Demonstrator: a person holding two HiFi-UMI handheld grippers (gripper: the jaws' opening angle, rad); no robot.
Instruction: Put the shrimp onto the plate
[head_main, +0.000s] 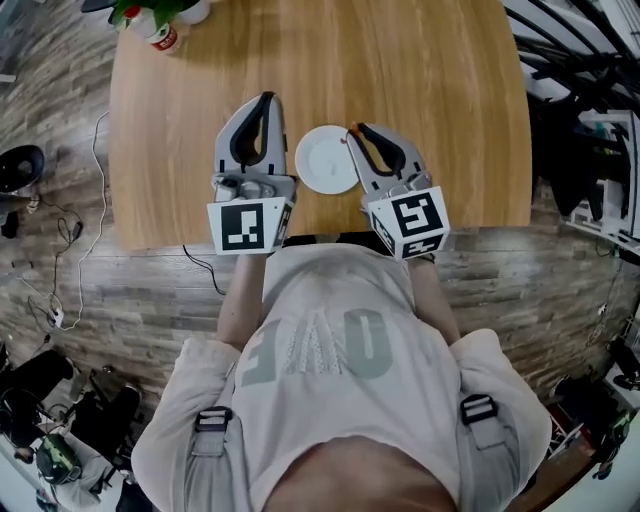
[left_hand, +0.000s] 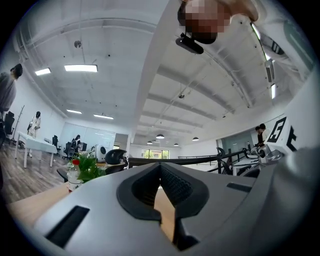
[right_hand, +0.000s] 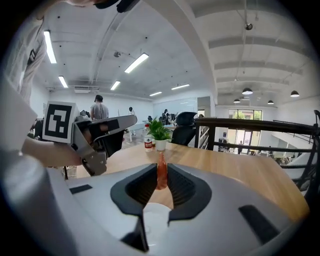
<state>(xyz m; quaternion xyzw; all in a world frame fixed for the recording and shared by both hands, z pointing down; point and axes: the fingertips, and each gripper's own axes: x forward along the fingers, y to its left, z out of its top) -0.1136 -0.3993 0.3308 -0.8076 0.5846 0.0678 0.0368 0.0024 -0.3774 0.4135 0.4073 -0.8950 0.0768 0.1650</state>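
The right tongs (head_main: 353, 131) are squeezed shut on 1 orange shrimp (right_hand: 161, 172). The shrimp stands up between the 2 jaws. The tips hang at the right edge of the white plate (head_main: 322, 165). The shrimp is up in the air, not on the plate yet. The left tongs (head_main: 265, 99) are just left of the plate, closed with their tips together and nothing in them. The plate looks bare. So I think the picking up is done. What is left is to bring the shrimp over the middle of the plate, lower it and let go.
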